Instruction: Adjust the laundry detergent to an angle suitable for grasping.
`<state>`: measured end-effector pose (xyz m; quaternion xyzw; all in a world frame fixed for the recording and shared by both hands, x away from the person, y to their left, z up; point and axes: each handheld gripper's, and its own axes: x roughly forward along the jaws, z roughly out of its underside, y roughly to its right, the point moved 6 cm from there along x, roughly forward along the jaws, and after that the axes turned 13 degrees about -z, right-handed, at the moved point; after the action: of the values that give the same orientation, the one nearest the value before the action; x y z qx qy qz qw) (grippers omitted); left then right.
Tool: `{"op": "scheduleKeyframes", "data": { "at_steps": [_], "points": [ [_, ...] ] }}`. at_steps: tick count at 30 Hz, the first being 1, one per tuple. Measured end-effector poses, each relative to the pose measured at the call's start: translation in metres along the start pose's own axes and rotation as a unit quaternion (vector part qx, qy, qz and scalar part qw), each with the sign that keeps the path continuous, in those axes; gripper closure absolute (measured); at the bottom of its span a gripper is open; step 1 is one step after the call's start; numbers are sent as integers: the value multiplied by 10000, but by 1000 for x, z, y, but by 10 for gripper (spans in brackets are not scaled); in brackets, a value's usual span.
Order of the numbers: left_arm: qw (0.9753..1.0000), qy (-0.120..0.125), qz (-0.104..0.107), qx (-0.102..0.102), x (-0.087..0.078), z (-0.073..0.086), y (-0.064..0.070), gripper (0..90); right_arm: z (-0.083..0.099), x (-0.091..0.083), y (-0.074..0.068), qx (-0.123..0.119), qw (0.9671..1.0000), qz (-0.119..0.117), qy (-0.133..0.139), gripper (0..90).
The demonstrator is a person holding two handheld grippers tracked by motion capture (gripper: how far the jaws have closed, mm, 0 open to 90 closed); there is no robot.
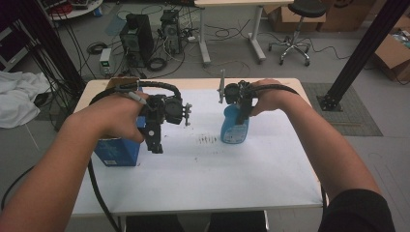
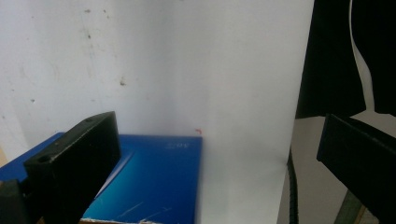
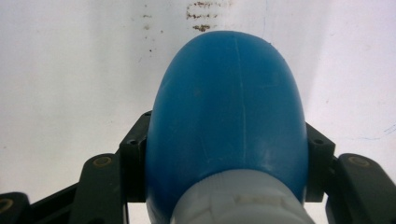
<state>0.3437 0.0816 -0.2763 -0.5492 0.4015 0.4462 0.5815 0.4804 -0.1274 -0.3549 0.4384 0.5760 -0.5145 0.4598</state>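
Left gripper [image 2: 219, 168] with its two black jaws set wide apart, nothing between them, blue box [image 2: 159, 182] below beside the left jaw, white tabletop [image 2: 187, 65] with small dark specks, black ribbed cable [image 2: 293, 196] at the tabletop's right edge

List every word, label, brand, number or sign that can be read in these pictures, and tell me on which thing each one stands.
No text can be read with certainty.
Blue box: a short pale print near its top edge in the left gripper view, too blurred to read.
Blue box: a pale label low on its front in the high view, too small to read.
Blue bottle, between the jaws of the right gripper: no print on the side shown.
White table: dark smudges, not letters.
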Motion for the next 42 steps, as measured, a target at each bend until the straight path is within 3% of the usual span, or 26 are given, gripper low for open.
{"op": "scheduleKeyframes", "data": {
  "at_steps": [17,25,33,36,37,42],
  "points": [
    [10000,-17,-62,24,-5,-4,0,1,9,-25,-15,339,9994,-48,21,381],
    [9999,-6,-117,44,-9,-7,2,1,14,-32,-17,760,9971,-6,18,381],
    [9999,-18,-141,63,-10,-9,4,1,12,-36,-19,1032,9946,11,98,381],
    [9999,-18,-143,51,-10,-9,4,2,11,-36,-19,1206,9927,-3,93,381],
    [9999,-16,-145,56,-11,-9,4,2,11,-37,-19,1482,9889,7,99,381],
    [9999,-8,-159,62,-11,-9,5,1,11,-36,-20,1906,9815,109,132,381]
  ]
}}
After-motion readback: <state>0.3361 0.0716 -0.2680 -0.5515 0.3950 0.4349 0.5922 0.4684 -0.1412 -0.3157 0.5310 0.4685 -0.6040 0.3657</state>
